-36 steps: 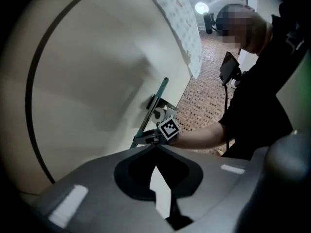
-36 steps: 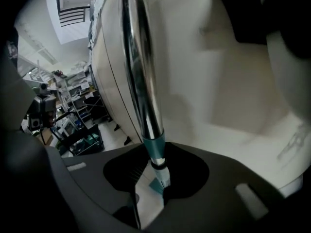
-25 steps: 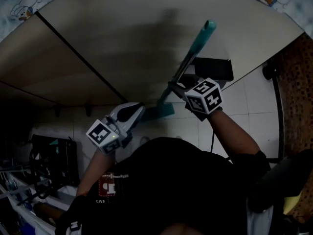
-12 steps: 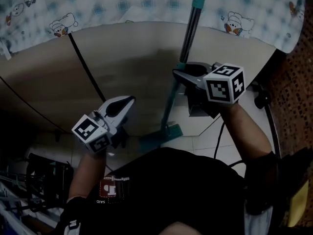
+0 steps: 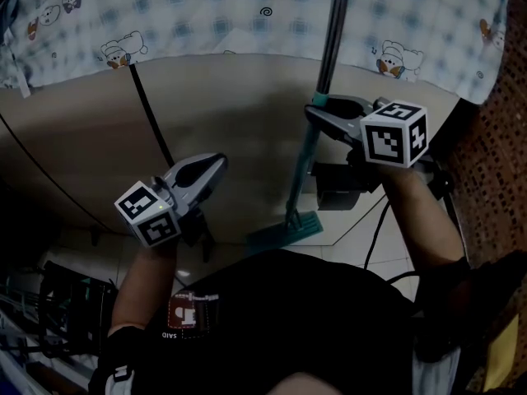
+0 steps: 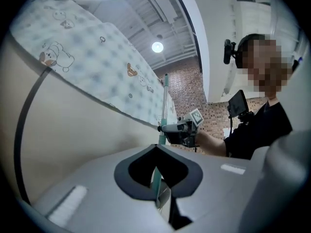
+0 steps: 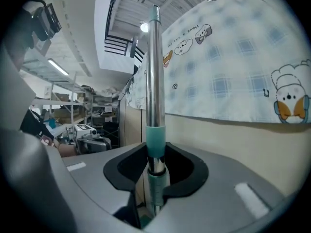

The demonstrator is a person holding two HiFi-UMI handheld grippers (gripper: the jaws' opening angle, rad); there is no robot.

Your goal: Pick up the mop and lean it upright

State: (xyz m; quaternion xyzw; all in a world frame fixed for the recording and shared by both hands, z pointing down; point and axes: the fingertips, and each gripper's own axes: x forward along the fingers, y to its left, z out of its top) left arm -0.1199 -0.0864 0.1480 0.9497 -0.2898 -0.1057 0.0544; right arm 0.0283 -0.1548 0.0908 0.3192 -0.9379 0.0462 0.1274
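Presently, head view, mop: a long flat mop with a silver metal shaft, teal sleeves and a teal rectangular head point(image 5: 305, 167) is seen close to upright before a beige curved panel point(image 5: 230, 105) draped with a blue-checked cartoon cloth point(image 5: 206, 15). Its head is lowest, and whether it rests on anything cannot be told.
Head view, right gripper: the right gripper point(image 5: 319, 107) is clamped on the shaft about midway up.
Head view, left gripper: the left gripper point(image 5: 216, 164) is held well apart from the shaft, on its left side.
Left gripper view, jaws: the tips are drawn together and nothing is gripped. The mop is seen beyond them.
Right gripper view, grip: the jaws are closed round the shaft just below a teal collar point(image 7: 156, 140), with the pads pressed on it.
Right gripper view, upper shaft: bare polished tube is seen rising straight above the collar.
Handling, judged: the mop is expected to be stiff and light, with most weight at the head. The polished metal is judged slippery, so swivelling or sliding in a single grip is possible.
Hold, judged: the teal sleeve is favoured over bare metal, and a second, lower hold by the left gripper is advised before leaning.
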